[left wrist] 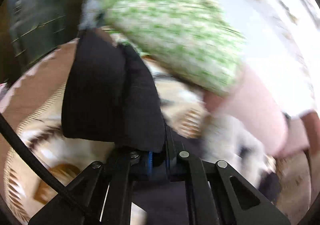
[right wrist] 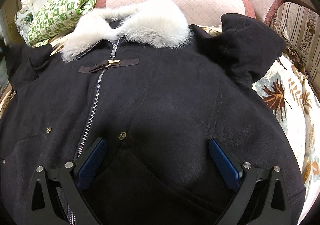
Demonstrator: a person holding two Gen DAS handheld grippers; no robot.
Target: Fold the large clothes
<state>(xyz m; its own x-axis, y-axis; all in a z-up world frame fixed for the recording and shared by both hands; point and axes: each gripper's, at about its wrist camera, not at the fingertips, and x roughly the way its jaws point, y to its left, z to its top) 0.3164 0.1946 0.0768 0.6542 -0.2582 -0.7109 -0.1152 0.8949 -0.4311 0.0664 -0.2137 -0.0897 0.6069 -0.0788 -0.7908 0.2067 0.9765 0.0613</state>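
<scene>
Dark coat [right wrist: 160, 105] lies front-up on floral bedspread [right wrist: 290, 101], zipped, fur collar [right wrist: 140, 25] at far end by pink headboard [right wrist: 180, 1]. Right hand-held gripper [right wrist: 158, 163] hovers over coat's lower front, jaws spread wide, nothing between them. Left hand-held gripper [left wrist: 128, 93] clamped tight on fold of dark coat fabric (view badly blurred). Green patterned quilt [right wrist: 66, 9] bunched near collar.

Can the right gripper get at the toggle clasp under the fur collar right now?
Probably yes: the right gripper is open over the coat, and nothing covers the toggle clasp ahead.
</scene>
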